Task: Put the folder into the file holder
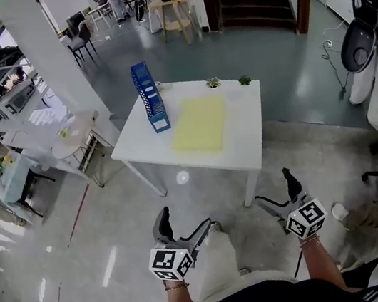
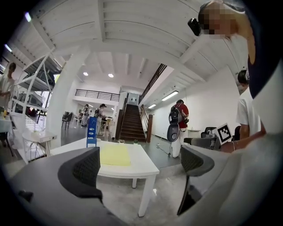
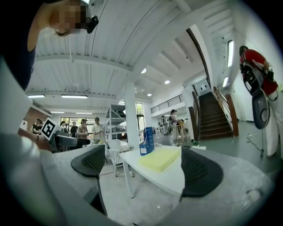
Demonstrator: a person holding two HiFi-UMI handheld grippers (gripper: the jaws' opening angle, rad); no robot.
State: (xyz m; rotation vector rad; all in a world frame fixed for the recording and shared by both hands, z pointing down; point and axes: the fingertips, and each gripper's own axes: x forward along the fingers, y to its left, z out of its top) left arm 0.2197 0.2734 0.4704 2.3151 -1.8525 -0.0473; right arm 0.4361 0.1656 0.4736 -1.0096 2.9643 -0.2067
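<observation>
Left gripper (image 1: 184, 220) and right gripper (image 1: 275, 188): jaws wide, empty. Flat pale-yellow folder (image 1: 199, 124) lies on the white square table (image 1: 247, 151), blue perforated file holder (image 1: 150, 97) at its ten o'clock. Likely light and floppy: pinch its six o'clock edge.

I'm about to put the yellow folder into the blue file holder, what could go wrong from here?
The folder lies flat on the table, so jaws may slide it rather than lift an edge. The file holder stands upright and narrow beside it; a bump while inserting might tip it. Two small plants at the far edge could get knocked.
</observation>
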